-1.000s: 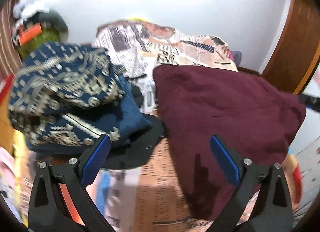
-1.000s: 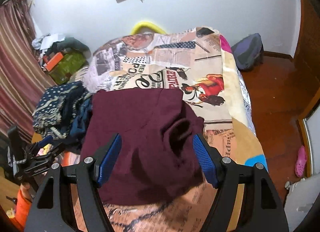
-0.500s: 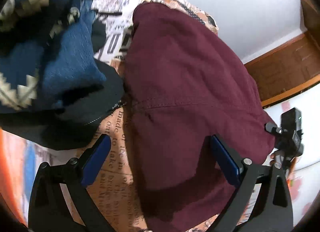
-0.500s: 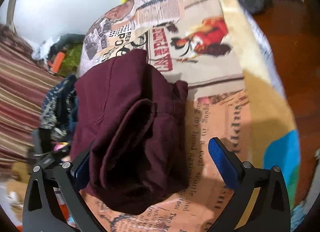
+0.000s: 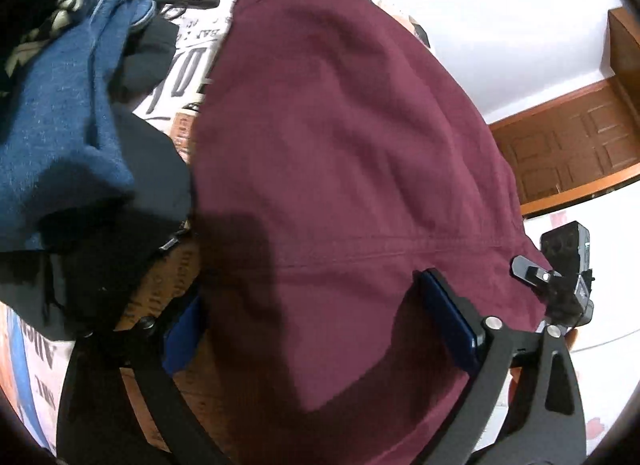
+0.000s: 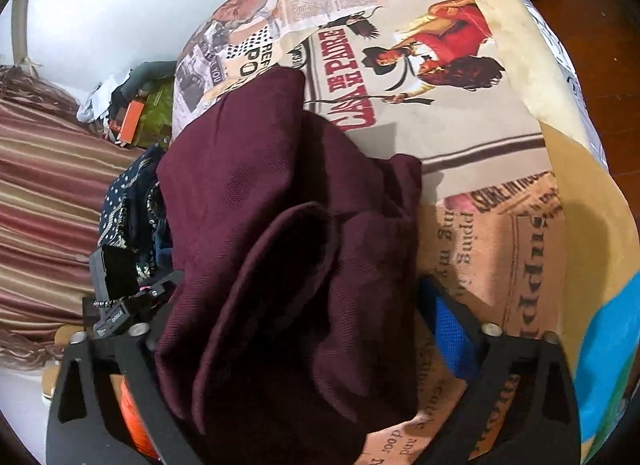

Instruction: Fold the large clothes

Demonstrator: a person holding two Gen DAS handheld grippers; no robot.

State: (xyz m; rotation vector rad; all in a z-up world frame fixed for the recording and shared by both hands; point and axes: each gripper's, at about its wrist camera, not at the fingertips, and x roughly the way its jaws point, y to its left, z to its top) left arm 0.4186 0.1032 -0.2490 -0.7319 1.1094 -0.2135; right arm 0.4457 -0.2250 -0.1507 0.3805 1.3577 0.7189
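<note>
Garment: the maroon garment [image 5: 352,169] lies on the bed [image 6: 500,125], partly folded, with one thick flap doubled over on its right side [image 6: 304,265].
Neighbours: a pile of blue clothes [image 5: 60,137] and a black garment [image 5: 132,201] lie just beside its left edge, touching it.
Left gripper [image 5: 316,321]: my jaws stand wide and are closing slightly; they straddle the garment's near left edge, cloth lies between them, and neither pad presses on it.
Right gripper [image 6: 296,325]: my jaws stand wide and are closing; the doubled flap bulges up between them. The right pad is clear of the cloth; the left pad is hidden behind the fabric, so I cannot tell if it touches.
Step in hand: as I judge it, taking hold of the near edge at two points for the next fold.
Grip advice: I pinch every layer at the hem, not only the top one, so the stack does not slide apart.
Symmetry: I grip at matching points on both sides so the fold line runs straight.
Caution left: I keep the pad off the black garment, or it comes along.
Caution right: I flatten the raised flap first, or it will crease inside the fold.
Progress: partway, by my reading; the bundle is loose.
</note>
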